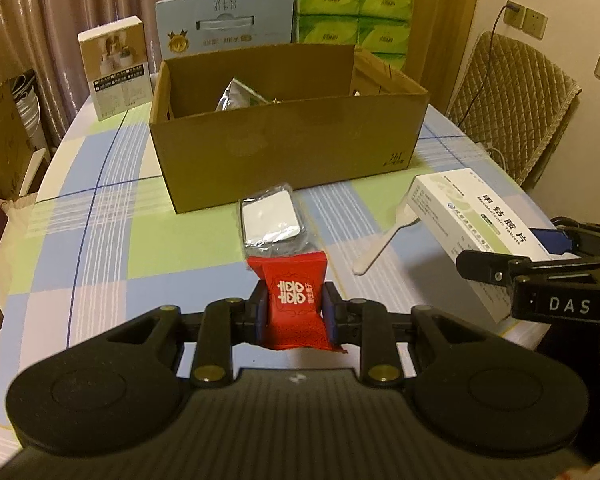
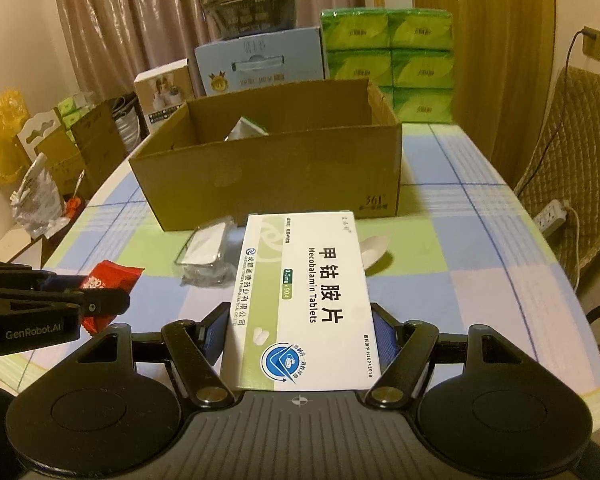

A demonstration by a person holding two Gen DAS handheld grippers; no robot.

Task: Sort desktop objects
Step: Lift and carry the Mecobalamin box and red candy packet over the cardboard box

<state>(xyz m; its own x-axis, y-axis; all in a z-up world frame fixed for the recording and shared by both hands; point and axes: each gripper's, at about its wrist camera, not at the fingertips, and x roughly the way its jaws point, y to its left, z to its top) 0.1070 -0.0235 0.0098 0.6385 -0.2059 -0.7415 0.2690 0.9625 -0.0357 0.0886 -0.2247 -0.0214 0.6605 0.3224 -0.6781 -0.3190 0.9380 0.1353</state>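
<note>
**Both grippers loaded in front of the open carton**

While the left gripper (image 1: pixel 294 312) pinches a red candy packet (image 1: pixel 296 300) between its blue pads, the right gripper (image 2: pixel 300 340) is closed on a white medicine box (image 2: pixel 304 300) printed "Mecobalamin Tablets". Both items are held above the desk (image 1: pixel 100 216), which is covered in a blue, green and white checked cloth.

The red candy packet stands roughly upright in the left gripper, its top edge poking above the fingers. The medicine box lies flat and long between the right gripper's fingers, pointing toward the cardboard box (image 1: pixel 288 140).

That cardboard box sits open at the middle of the desk, with a silver foil pouch (image 1: pixel 236 94) visible inside. Just in front of it lies a clear-wrapped silvery packet (image 1: pixel 272 220), and to its right a white plastic spoon (image 2: pixel 374 250) rests on the cloth.

Behind the cardboard box stand a light blue carton (image 1: pixel 224 26), a stack of green tissue packs (image 1: pixel 352 12) and a small white product box (image 1: pixel 114 68). A padded chair (image 1: pixel 516 100) stands at the right of the desk.
</note>
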